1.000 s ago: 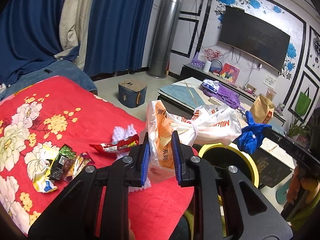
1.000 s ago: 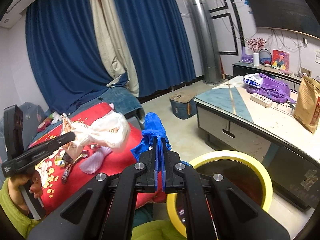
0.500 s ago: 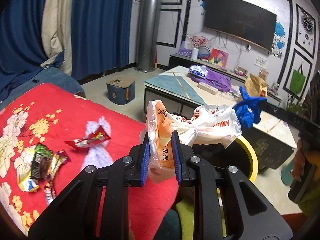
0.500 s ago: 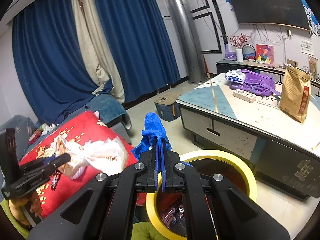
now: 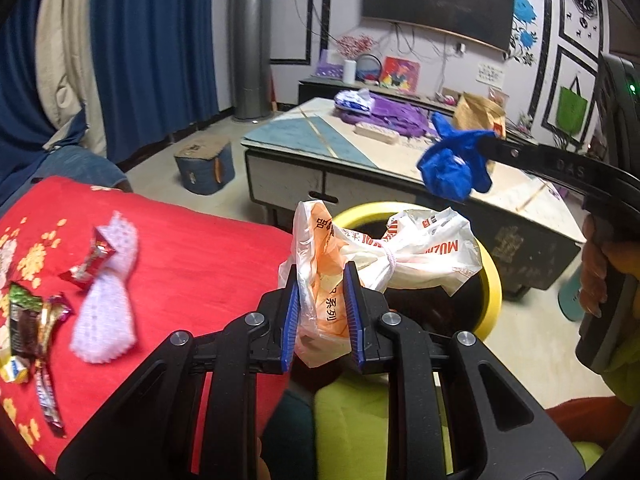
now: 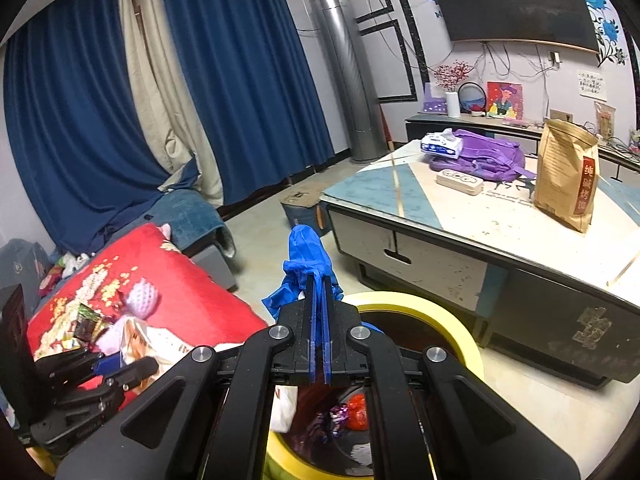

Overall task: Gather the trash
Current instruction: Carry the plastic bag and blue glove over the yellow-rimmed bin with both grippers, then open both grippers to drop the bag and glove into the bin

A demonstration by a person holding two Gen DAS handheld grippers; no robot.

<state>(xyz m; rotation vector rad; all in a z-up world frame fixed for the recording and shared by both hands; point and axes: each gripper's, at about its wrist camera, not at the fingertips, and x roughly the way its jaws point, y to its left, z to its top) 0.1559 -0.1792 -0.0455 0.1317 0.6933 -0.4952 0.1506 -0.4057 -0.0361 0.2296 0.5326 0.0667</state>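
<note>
Left wrist view: left gripper (image 5: 322, 312) clamps knotted plastic bag (image 5: 384, 256), bag overhanging yellow bin (image 5: 494, 280) just ahead; right gripper (image 5: 486, 144) pinches blue glove (image 5: 454, 168) above bin's far rim.

Between the blue-padded fingers (image 5: 289, 322) of the black left gripper (image 5: 322, 316) sits a white and orange plastic bag (image 5: 372, 256) printed with red lettering. Beyond those fingers the bin (image 5: 490, 280) has a bright yellow rim and a dark inside. Left of them, the blanket (image 5: 192, 256) is red with yellow and white flowers, strewn with a white dotted wrapper (image 5: 106, 312) and red, green and brown candy wrappers (image 5: 30, 316). The black right gripper (image 6: 319, 320) pinches a crumpled, solid blue glove (image 6: 306, 256) between its blue pads.
</note>
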